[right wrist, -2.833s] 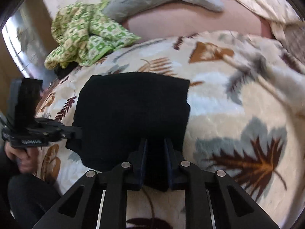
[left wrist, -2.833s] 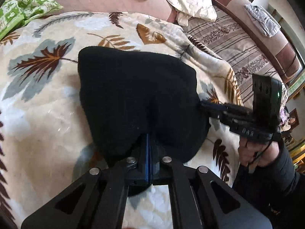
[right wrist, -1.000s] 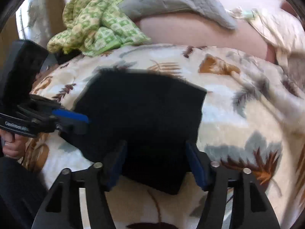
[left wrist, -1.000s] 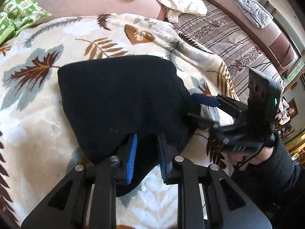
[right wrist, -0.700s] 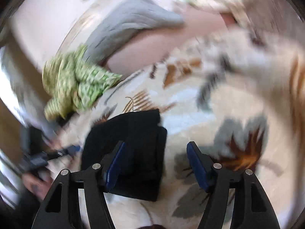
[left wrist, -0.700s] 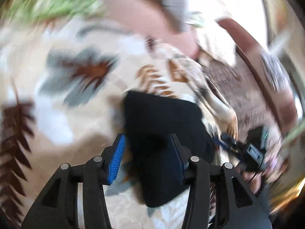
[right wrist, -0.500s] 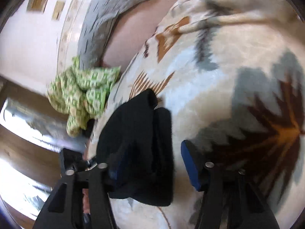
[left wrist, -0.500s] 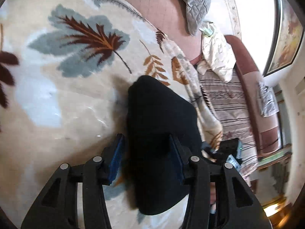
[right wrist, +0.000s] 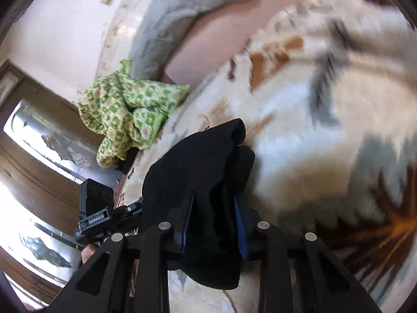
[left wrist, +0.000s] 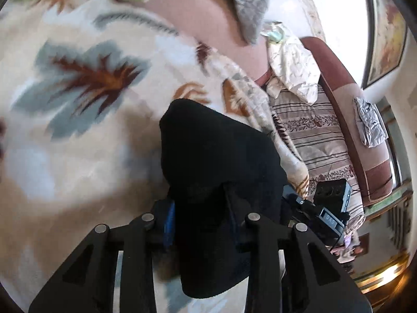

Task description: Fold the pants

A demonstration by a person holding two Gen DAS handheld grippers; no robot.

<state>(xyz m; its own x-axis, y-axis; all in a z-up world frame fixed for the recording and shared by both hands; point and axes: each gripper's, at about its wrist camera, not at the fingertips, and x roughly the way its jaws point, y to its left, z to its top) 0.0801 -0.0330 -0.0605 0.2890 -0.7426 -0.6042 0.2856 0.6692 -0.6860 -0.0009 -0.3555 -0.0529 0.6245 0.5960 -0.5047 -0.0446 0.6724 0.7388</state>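
pants [left wrist: 221, 156]: black folded bundle on leaf blanket [left wrist: 65, 156], running away from both tools
left gripper [left wrist: 202, 219]: jaws closing on near left end; cloth between
right gripper [right wrist: 212, 221]: jaws closing on near right end; equally near

Both wrist views look closely down on the pants [left wrist: 221, 161] from opposite ends.

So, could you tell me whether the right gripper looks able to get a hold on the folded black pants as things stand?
Probably yes. The right gripper already straddles a bunched edge of the black pants, its jaws closing with fabric between them and nothing blocking. The left gripper does likewise on its side.
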